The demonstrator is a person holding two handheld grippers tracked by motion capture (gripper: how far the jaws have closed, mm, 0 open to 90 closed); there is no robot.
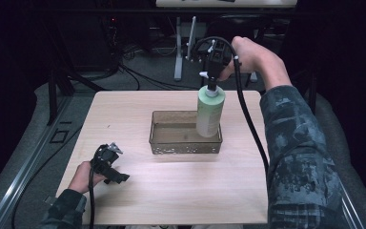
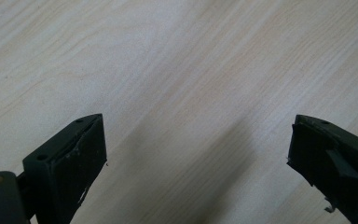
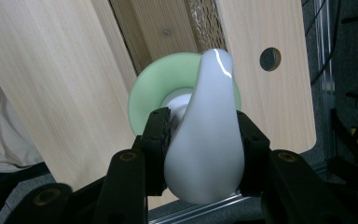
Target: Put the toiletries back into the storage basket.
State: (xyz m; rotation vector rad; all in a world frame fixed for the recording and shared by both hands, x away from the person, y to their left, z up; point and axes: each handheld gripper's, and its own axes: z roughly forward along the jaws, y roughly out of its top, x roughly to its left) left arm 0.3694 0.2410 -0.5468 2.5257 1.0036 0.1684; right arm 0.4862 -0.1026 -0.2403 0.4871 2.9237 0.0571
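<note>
Pale wood grain is covering the table (image 1: 138,191), which is standing in a dim room with dark stands and cables lying on the floor behind it. Taking the clear plastic tray (image 1: 186,141) at the table's middle as the landmark, the left gripper (image 1: 108,164) is lying nearest the person, well to the near left of the tray, with a hand wrapped around it and resting on the wood. In the left gripper view its two black jaws are standing wide apart over bare wood, with nothing sitting between them. Farther off, a pale green pump bottle (image 1: 210,112) is hanging upright at the tray's right end, its base sitting inside the tray walls, though whether it is touching the tray floor I cannot tell. Above that, the right gripper (image 1: 213,72) is pointing straight down over the tray's far right corner, the person's patterned sleeve reaching in from the right. In the right gripper view its jaws are clamping the white pump head (image 3: 205,140) from both sides, with the green bottle shoulder and the tray showing below it.
</note>
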